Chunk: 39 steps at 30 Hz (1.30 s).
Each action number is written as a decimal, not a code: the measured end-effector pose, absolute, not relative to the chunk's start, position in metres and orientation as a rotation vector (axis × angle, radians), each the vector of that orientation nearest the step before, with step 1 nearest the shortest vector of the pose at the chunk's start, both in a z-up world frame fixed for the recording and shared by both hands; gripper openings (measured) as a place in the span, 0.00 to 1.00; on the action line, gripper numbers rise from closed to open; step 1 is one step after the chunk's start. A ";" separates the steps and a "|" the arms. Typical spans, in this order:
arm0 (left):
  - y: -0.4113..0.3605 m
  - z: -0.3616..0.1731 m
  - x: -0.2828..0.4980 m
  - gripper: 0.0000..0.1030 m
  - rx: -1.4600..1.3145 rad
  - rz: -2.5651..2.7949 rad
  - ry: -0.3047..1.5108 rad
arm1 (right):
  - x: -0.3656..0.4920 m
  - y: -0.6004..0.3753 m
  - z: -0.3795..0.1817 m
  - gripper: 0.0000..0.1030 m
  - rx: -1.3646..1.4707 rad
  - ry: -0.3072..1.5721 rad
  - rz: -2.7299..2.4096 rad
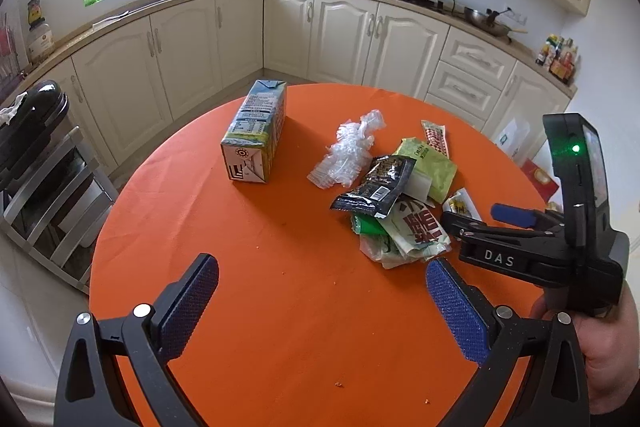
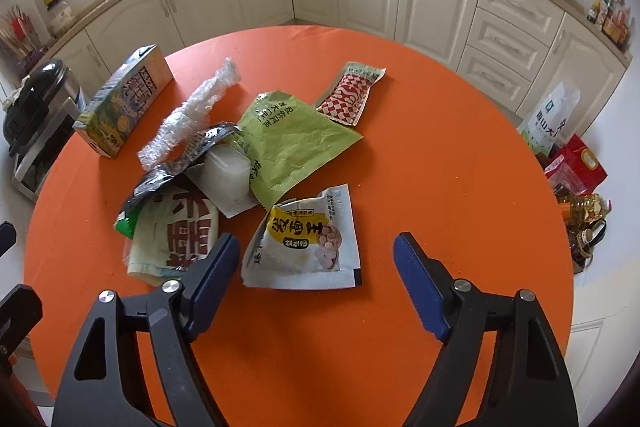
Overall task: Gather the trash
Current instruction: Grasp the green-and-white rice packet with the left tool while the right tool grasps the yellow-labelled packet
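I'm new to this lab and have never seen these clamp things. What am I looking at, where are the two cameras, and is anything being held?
No robot here: a person holds a hand-held clamp in each hand, each carrying a wide-angle camera looking along its two blue-padded fingers. One picture comes from the left tool, the other from the right tool, which also appears at the right of the left view. On the round orange table lie a milk carton, crumpled clear plastic, a green bag, a red-checked packet and a white-and-yellow snack bag. Both tools are open and hold nothing; the snack bag lies just ahead of the right one.
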<state>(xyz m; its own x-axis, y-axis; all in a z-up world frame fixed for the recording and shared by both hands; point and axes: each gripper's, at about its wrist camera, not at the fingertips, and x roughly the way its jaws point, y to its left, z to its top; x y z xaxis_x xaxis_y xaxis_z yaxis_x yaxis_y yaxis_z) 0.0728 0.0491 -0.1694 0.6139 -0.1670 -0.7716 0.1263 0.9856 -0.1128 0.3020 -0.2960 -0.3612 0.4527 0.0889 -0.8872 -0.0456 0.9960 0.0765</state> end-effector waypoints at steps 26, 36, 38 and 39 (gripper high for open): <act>0.000 -0.237 0.221 1.00 -0.036 -0.175 0.977 | 0.297 -0.330 -0.360 0.43 0.037 1.052 0.172; 0.020 -0.248 0.204 0.43 -0.103 -0.294 0.959 | 0.292 -0.332 -0.360 0.40 0.081 1.035 0.146; 0.016 -0.245 0.201 0.39 -0.127 -0.309 0.963 | 0.287 -0.338 -0.358 0.39 0.120 1.033 0.148; 0.018 -0.243 0.198 0.38 -0.132 -0.317 0.962 | 0.284 -0.340 -0.357 0.38 0.127 1.033 0.147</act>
<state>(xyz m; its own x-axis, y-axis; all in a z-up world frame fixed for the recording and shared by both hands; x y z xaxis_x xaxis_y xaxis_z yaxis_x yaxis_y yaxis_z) 0.1976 0.0180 -0.2435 0.5302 -0.3232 -0.7839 0.2065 0.9459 -0.2503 0.2840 -0.3401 -0.3573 0.5043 0.1806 -0.8444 -0.0614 0.9829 0.1735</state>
